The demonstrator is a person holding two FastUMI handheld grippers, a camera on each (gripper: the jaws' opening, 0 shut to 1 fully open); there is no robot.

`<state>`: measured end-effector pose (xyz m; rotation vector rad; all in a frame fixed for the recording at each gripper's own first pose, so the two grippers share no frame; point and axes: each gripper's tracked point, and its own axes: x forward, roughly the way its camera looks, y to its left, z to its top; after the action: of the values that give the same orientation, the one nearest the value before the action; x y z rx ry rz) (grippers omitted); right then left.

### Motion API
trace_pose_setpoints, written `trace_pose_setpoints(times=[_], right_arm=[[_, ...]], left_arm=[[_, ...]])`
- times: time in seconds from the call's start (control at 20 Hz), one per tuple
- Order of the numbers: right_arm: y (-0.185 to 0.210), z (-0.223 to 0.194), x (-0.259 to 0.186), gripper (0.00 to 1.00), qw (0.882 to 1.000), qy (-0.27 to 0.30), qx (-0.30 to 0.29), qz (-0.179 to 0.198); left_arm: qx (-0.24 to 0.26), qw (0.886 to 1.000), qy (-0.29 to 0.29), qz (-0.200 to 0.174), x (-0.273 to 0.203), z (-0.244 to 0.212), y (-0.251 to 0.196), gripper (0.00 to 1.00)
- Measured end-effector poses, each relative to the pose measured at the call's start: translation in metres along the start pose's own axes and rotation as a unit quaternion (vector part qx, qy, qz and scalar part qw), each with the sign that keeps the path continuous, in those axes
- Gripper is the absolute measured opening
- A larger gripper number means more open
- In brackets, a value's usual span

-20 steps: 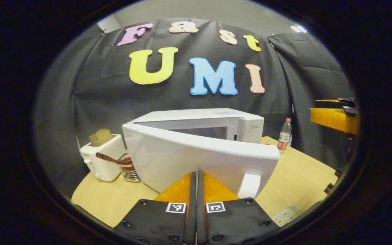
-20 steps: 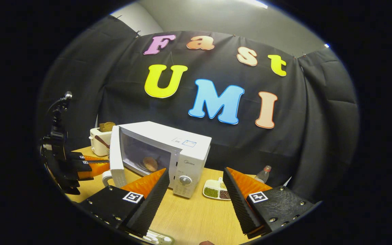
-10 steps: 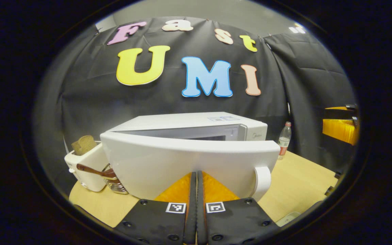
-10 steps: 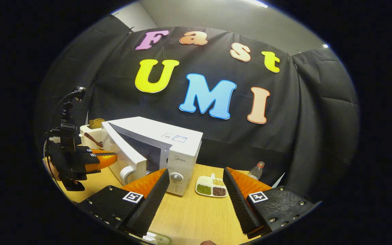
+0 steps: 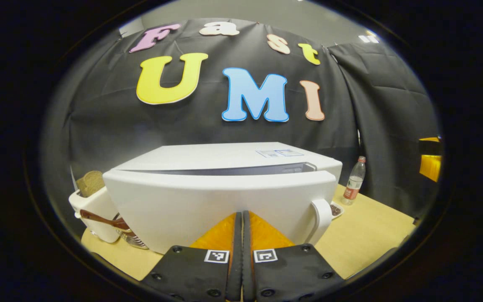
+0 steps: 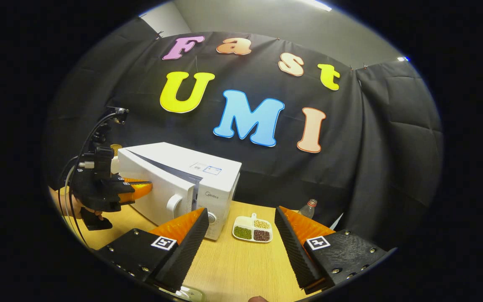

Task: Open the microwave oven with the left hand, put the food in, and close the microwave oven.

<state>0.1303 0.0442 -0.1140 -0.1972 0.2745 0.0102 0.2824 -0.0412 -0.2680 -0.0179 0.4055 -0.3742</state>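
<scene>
At the far left of the table (image 6: 241, 268) stands a white toaster (image 5: 92, 209) with a slice of bread (image 5: 89, 183) sticking up from its slot, and just to its right a small metal holder (image 5: 129, 237) with a brown-handled utensil (image 5: 99, 218) across it. Right of these sits the microwave oven (image 5: 233, 156), its door (image 5: 212, 205) nearly shut: a second ago it stood well open with the cavity showing, half a second ago it was half swung in, and now only a thin dark slit is left along its top edge. The left gripper (image 5: 242, 224) has its fingers pressed together with nothing between them, their tips against the outer face of the door, pushing it home; the right gripper view shows the same, with the left gripper (image 6: 138, 188) and the hand (image 6: 85, 208) holding it at the door's left part. The door handle (image 5: 322, 214) is at the door's right end, untouched. The food seems to be inside already, hidden behind the door, so the task looks to be in its last step; a little more push should latch it. Further right lie a divided dish (image 6: 253, 229) of beans and a plastic bottle (image 5: 354, 181) near the back wall. The right gripper (image 6: 241, 235) hangs nearer over the table with its fingers spread wide and empty
</scene>
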Motion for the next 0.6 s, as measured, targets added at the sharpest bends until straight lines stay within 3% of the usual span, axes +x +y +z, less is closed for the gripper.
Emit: trace_pose_setpoints(times=[0.4,0.6], right_arm=[[-0.024,-0.004,-0.008,0.97,1.000,0.000,0.013,-0.018],[-0.034,-0.010,-0.017,0.97,1.000,-0.002,0.016,-0.018]], left_arm=[[-0.026,0.999,0.000,0.022,0.018,0.008,0.002,0.08],[-0.015,0.999,0.000,0.032,0.020,0.009,0.003,0.07]])
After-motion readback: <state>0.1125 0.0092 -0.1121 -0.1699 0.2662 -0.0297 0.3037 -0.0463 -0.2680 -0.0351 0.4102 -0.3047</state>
